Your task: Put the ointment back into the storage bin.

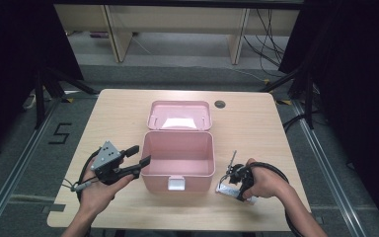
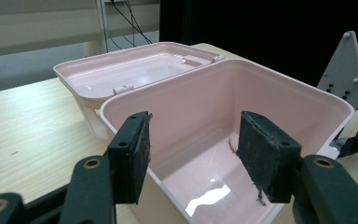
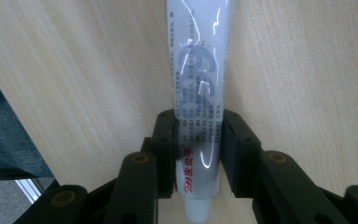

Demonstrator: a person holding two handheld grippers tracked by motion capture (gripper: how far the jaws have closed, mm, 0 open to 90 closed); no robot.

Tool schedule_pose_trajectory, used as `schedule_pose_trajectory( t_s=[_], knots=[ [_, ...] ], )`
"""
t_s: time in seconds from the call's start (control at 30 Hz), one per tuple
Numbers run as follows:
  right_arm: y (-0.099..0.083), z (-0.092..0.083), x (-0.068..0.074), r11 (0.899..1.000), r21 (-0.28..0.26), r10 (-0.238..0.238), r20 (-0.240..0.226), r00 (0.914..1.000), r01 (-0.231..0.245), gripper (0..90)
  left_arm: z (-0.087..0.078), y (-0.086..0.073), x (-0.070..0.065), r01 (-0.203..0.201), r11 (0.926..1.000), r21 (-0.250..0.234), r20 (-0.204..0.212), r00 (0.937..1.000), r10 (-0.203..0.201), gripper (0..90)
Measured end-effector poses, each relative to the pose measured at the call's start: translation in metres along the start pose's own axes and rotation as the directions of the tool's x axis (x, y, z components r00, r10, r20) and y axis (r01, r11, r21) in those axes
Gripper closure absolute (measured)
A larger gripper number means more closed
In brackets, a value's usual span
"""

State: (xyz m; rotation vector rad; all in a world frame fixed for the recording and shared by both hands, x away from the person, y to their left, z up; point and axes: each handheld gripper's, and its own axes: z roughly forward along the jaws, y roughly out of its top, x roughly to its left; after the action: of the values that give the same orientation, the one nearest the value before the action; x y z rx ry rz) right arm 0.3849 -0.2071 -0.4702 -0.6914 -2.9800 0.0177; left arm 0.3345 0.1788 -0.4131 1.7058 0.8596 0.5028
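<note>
A pink box (image 1: 177, 160) stood open near the middle of the wooden counter (image 1: 113, 113), its lid (image 1: 179, 115) thrown back flat behind it and a white latch (image 1: 176, 183) on its near wall. In the high view the inside of the box looked bare. The left tool (image 1: 137, 161) hung just beside the box's left wall, held in the person's left hand (image 1: 98, 190), with its grey plate (image 1: 107, 154) on top and its jaws spread wide, gripping nothing. In the left tool view (image 2: 193, 161) the two black pads (image 2: 135, 154) stood well apart, looking over the near rim into the glossy pink bottom (image 2: 205, 172), and the open lid (image 2: 130, 74) lay beyond. The grey plate of the other tool (image 2: 345, 70) showed at the right edge of that view. To the right of the box, near the front edge of the counter, the right hand (image 1: 266, 180) held the right tool (image 1: 232, 185) low over the counter, with a cable (image 1: 288, 207) trailing back along the forearm. In the right tool view (image 3: 198, 149) its jaws were drawn narrow and pressed on both sides of a white tube (image 3: 199, 93) with blue and red print. The tube lay lengthwise on the wood, its cap end (image 3: 196, 213) pointing back toward the camera, the long body running away from the jaws. In the high view the tube (image 1: 225, 189) showed as a small pale shape under that tool, apart from the box.
</note>
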Motion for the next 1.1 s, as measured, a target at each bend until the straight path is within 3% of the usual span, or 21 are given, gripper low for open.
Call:
schedule_pose_trajectory(
  t_s=[0.13, 0.23, 0.33, 0.37, 0.47, 0.57, 0.63, 0.67, 0.7, 0.9, 0.97, 1.0, 1.1],
  knots=[
    [-0.002, -0.007, 0.000, 1.000, -0.006, 0.006, -0.006, 1.0000, -0.007, 69.8, 0.000, 0.000, 0.000, -0.001, 1.0000, -0.001, 0.001, 1.0000, 0.001, 43.4],
    [-0.003, -0.013, -0.002, 1.000, -0.017, -0.024, -0.002, 0.9997, 0.024, 69.9, -0.001, 0.000, 0.000, 0.000, 1.0000, -0.001, -0.001, 1.0000, 0.000, 43.4],
    [-0.006, -0.021, 0.000, 1.000, -0.022, 0.001, 0.001, 1.0000, -0.001, 69.9, -0.001, 0.000, 0.001, 0.002, 1.0000, -0.002, -0.003, 1.0000, -0.002, 43.3],
    [-0.007, -0.023, -0.002, 0.999, -0.030, -0.018, 0.002, 0.9998, 0.018, 69.9, -0.001, 0.000, 0.001, 0.004, 1.0000, -0.003, -0.004, 1.0000, -0.004, 43.4],
    [-0.008, -0.029, -0.003, 0.999, -0.038, -0.017, 0.013, 0.9998, 0.017, 69.9, -0.001, 0.000, 0.001, 0.005, 1.0000, -0.008, -0.002, 1.0000, -0.005, 43.4],
    [-0.009, -0.035, -0.001, 1.000, -0.029, 0.003, 0.005, 1.0000, -0.003, 69.9, -0.001, 0.001, 0.000, 0.002, 1.0000, -0.001, -0.003, 1.0000, -0.002, 43.4],
    [-0.010, -0.038, -0.002, 0.999, -0.038, -0.016, 0.010, 0.9998, 0.016, 69.9, -0.001, 0.001, 0.000, 0.003, 1.0000, -0.002, -0.003, 1.0000, -0.003, 43.4],
    [-0.010, -0.040, -0.001, 0.999, -0.037, -0.005, 0.008, 1.0000, 0.005, 69.9, -0.001, 0.001, 0.000, 0.005, 1.0000, -0.002, -0.003, 1.0000, -0.005, 43.4],
    [-0.011, -0.041, -0.003, 0.998, -0.046, -0.030, 0.009, 0.9995, 0.030, 69.9, -0.001, 0.001, 0.000, 0.004, 1.0000, -0.002, -0.003, 1.0000, -0.004, 43.4],
    [-0.012, -0.052, -0.001, 0.999, -0.049, -0.010, 0.018, 0.9998, 0.011, 69.9, 0.000, 0.001, 0.000, 0.006, 1.0000, -0.002, -0.004, 1.0000, -0.006, 43.4],
    [-0.013, -0.055, -0.004, 0.997, -0.063, -0.040, 0.020, 0.9990, 0.041, 69.9, 0.000, 0.001, 0.000, 0.006, 1.0000, -0.002, -0.004, 1.0000, -0.006, 43.4],
    [-0.013, -0.057, -0.002, 0.998, -0.051, -0.021, 0.021, 0.9996, 0.022, 69.9, 0.000, 0.001, 0.000, 0.006, 1.0000, -0.002, -0.004, 1.0000, -0.006, 43.4],
    [-0.013, -0.061, -0.002, 0.998, -0.059, -0.028, 0.029, 0.9992, 0.030, 69.9, 0.000, 0.001, 0.000, 0.006, 1.0000, -0.002, -0.003, 1.0000, -0.006, 43.4]
  ],
)
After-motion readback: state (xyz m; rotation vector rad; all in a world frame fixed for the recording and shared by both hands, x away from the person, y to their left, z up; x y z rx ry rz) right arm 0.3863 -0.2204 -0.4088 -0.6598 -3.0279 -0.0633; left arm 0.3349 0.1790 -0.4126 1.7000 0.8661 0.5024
